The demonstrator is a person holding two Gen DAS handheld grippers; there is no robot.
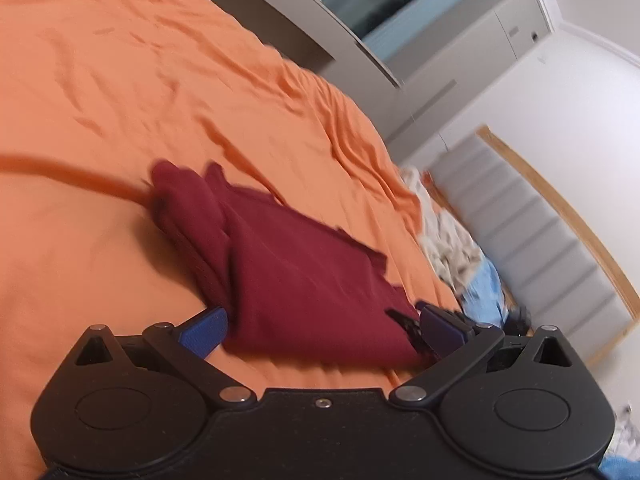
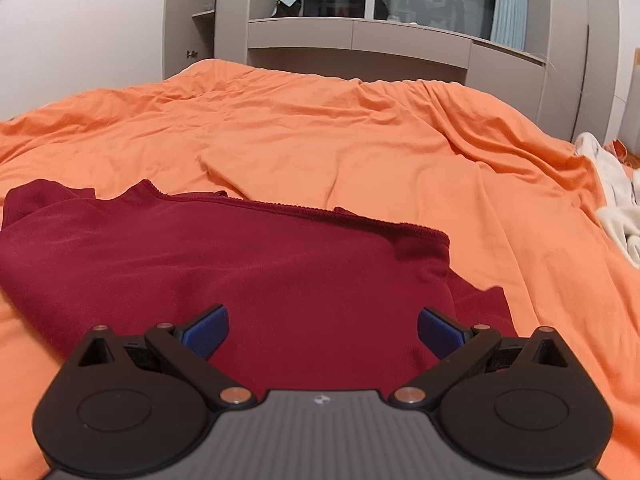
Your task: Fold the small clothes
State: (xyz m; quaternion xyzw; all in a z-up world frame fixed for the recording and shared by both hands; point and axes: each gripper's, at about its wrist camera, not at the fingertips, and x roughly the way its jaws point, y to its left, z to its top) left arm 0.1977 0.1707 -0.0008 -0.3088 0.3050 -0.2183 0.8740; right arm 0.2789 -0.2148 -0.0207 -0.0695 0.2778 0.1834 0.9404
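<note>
Between my left tongs [image 1: 322, 326], spread wide, lies the near edge of the maroon garment [image 1: 296, 272]; the blur makes it hard to say whether the blue fingers [image 1: 206, 326] touch it. My right tongs [image 2: 323, 330] hang just as wide apart over the same garment [image 2: 224, 264], gripping nothing. It lies partly folded on the orange bedsheet [image 2: 360, 148], near my edge. White laundry [image 2: 616, 208] sits at the bed's right side.

The maroon garment [image 2: 224, 268] lies on the orange bed [image 2: 360, 148]; beyond it and to its right the sheet is open, only wrinkled. Farther right, a heap of pale clothes [image 2: 616, 208] blocks the bed's edge.
</note>
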